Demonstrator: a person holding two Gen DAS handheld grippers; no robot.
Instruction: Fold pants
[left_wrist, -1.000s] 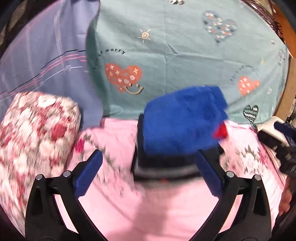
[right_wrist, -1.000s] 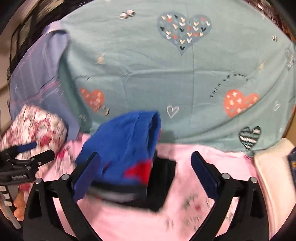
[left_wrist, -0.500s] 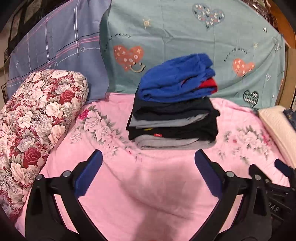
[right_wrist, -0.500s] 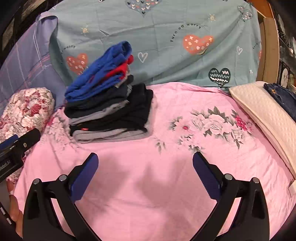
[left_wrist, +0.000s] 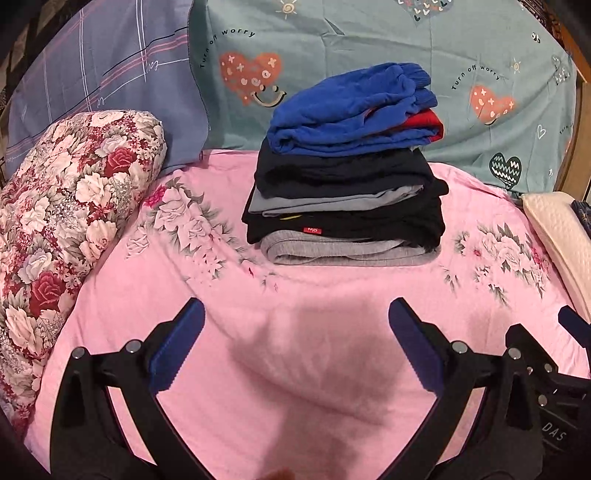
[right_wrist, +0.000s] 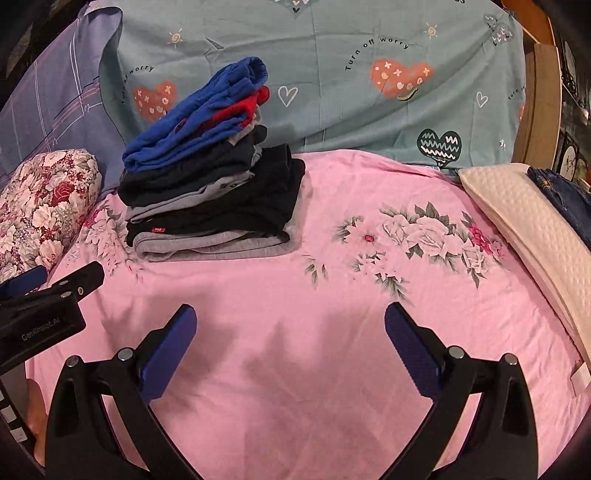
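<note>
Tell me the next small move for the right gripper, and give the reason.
Probably swing the right gripper toward the dark denim garment lying on the cream pillow at the right. Both grippers are open and hold nothing, the blue pants already top the folded stack, and the pink sheet in front lies bare, so another piece seems due.

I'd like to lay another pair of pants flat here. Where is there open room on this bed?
The widest bare patch of pink sheet lies between the folded stack and the cream pillow. The strip in front of the stack, toward the open left gripper and right gripper, is free too. It is tighter between stack and floral bolster.
</note>
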